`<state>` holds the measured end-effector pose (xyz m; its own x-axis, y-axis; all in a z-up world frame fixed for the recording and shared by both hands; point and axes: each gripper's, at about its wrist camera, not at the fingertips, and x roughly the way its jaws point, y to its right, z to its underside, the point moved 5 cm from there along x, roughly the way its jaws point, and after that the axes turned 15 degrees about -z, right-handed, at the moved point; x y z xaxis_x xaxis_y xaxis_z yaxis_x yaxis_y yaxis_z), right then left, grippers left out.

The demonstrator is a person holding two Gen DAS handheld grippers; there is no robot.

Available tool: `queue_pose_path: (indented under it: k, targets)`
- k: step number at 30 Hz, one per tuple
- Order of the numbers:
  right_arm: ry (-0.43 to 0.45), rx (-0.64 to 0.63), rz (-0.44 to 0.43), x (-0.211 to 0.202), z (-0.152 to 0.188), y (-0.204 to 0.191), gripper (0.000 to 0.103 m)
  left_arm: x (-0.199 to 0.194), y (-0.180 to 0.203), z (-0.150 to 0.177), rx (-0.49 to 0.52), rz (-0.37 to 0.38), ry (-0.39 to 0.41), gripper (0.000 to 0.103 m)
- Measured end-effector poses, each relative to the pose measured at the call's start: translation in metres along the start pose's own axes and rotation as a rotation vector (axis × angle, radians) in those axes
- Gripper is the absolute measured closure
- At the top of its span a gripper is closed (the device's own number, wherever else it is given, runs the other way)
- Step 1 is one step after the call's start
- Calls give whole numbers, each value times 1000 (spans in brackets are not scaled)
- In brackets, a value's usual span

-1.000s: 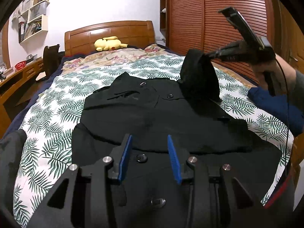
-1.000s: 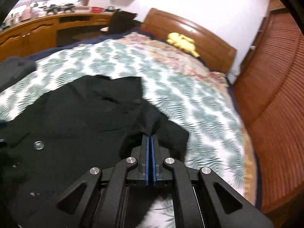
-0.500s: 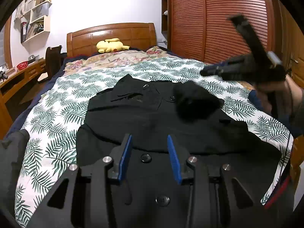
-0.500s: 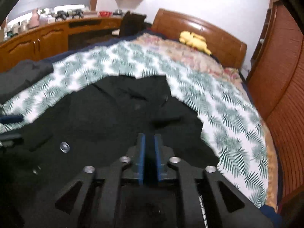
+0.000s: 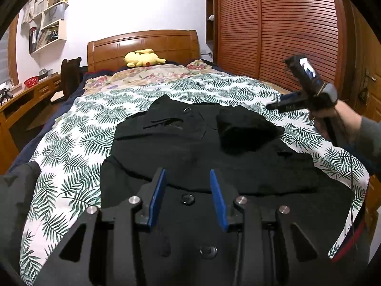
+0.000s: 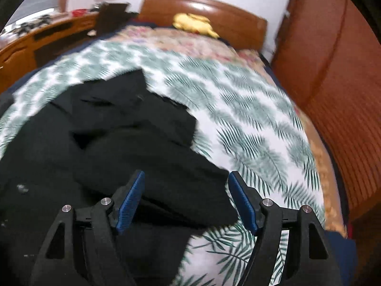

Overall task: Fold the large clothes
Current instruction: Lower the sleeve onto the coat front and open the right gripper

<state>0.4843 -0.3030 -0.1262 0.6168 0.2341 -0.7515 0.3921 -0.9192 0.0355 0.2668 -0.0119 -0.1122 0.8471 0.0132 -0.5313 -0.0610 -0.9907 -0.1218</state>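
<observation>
Right gripper (image 6: 185, 200) jaws just opened wide, nothing pinched, black coat (image 5: 190, 147) sleeve (image 5: 245, 131) dropped onto body just ahead and below; next, flatten sleeve before folding, left gripper (image 5: 187, 197) part-open, empty, hovering over hem.

a black coat (image 5: 202, 147) lies spread on the leaf-print bedspread (image 5: 78, 138), its sleeve (image 5: 245, 131) folded in over the chest. the left gripper (image 5: 187, 174) hovers low over the near hem with its blue pads part-way apart and nothing between them; two buttons (image 5: 187, 199) show beneath it. at right a hand (image 5: 333, 116) holds the right gripper (image 5: 273, 102) above the bed, clear of the cloth, its jaws having just been opening. a yellow plush toy (image 5: 142, 58) rests by the wooden headboard (image 5: 142, 43).
</observation>
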Motion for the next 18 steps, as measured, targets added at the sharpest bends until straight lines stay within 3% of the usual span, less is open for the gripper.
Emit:
queue_pose_path:
  k: [10,18]
  targets:
    - [-102,178,21,51,41,65,29,3,2,1,8,-1,-7,66]
    - [-165,368,-117,73,68,80,29,6,1,2,8,-3,-15,66]
